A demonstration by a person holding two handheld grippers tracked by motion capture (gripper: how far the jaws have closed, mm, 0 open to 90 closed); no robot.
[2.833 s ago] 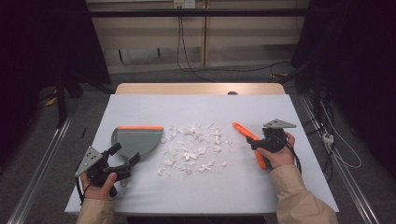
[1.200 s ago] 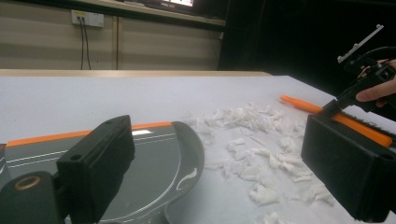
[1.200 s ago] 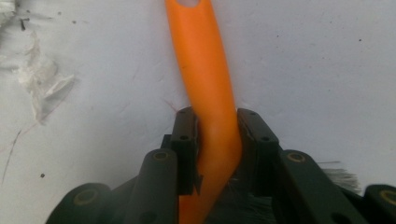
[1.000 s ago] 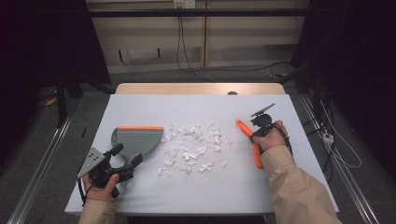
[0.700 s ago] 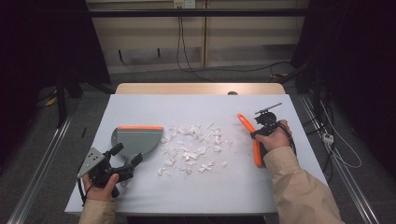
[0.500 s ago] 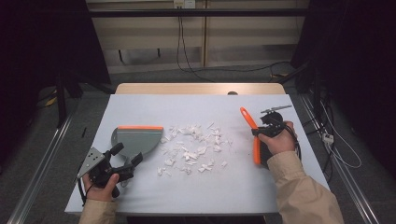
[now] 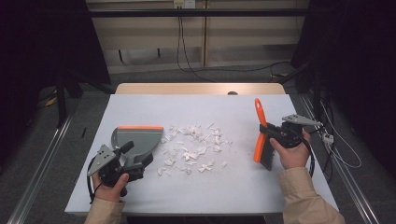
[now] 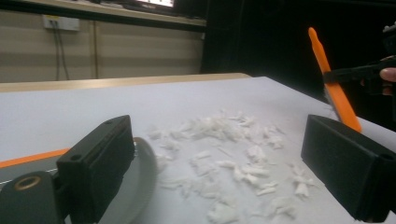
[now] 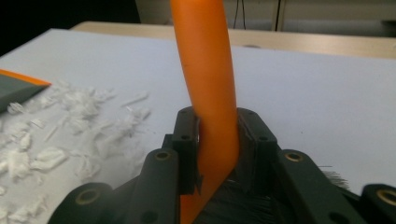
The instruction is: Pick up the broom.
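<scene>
A grey dustpan (image 7: 135, 138) with an orange front edge lies at the left of the white table (image 7: 154, 105). My left gripper (image 7: 136, 161) hovers at the pan's near end, jaws wide open around nothing. In the left gripper view (image 8: 224, 163) the pan's rim (image 8: 140, 172) curves behind the left jaw. Shredded white paper scraps (image 7: 194, 147) are strewn mid-table (image 8: 233, 149) (image 9: 70, 126). My right gripper (image 7: 271, 133) (image 9: 217, 140) is shut on the orange handle of a brush (image 7: 260, 135) (image 9: 208, 79), lifted at the right with its black bristles hanging down.
A wooden strip (image 7: 196, 88) borders the far side of the table. Cables (image 7: 336, 149) trail past the right edge onto the dark floor. A metal rail (image 7: 42, 168) runs along the left side.
My right gripper has carried the brush up and to the right, swinging it from a slant toward upright. The left gripper has shifted slightly toward the dustpan.
</scene>
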